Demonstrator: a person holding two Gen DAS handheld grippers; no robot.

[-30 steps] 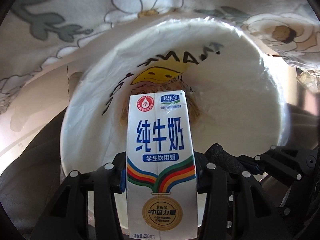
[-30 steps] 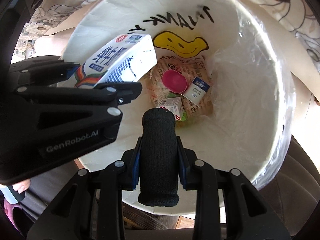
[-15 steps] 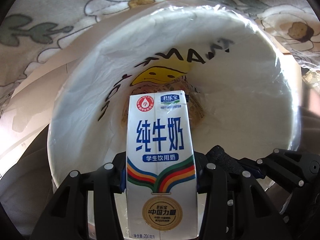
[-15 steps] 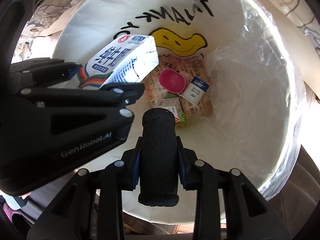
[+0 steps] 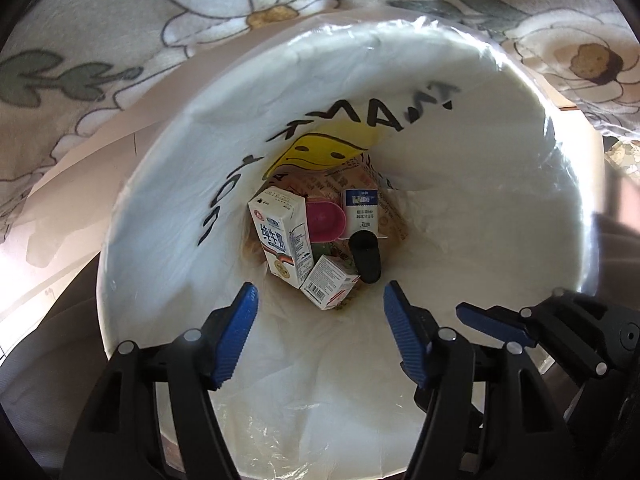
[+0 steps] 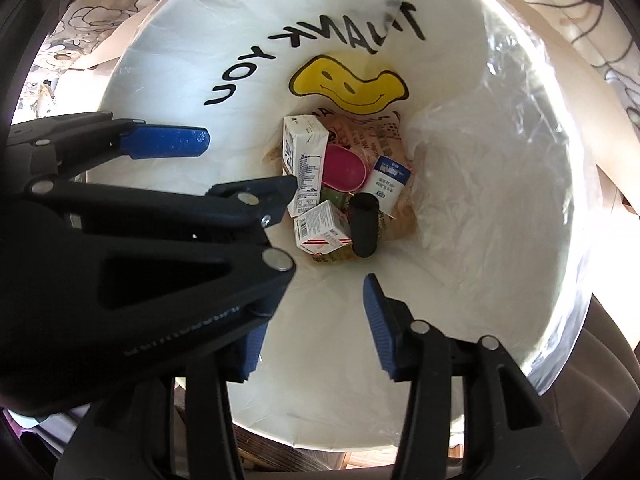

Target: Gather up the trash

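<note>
Trash lies at the bottom of the bin [image 5: 168, 240], which is lined with a white bag [image 6: 460, 208] printed with a yellow smiley and black letters. In the left wrist view the milk carton [image 5: 282, 242] sits at about 9 o'clock in the heap, tilted, touching the pink cup [image 5: 325, 222] beside it. The black roll [image 5: 366, 256] lies at about 4 o'clock, its end against a small blue-and-white box [image 5: 361, 210] at 1 o'clock. A second small box [image 5: 329, 288], barcode up, is at 6 o'clock, leaning on the carton's lower end.

The left gripper [image 5: 320, 330] hangs over the bin's mouth, its jaws spread wide and holding nothing; they have just been opening, and the carton is down in the bin, well apart from them. The right gripper [image 6: 314, 326] is beside it over the same opening, jaws parted about halfway and empty, also just opened, with the roll far below. Flowered cloth [image 5: 120, 40] surrounds the bin's far side.
</note>
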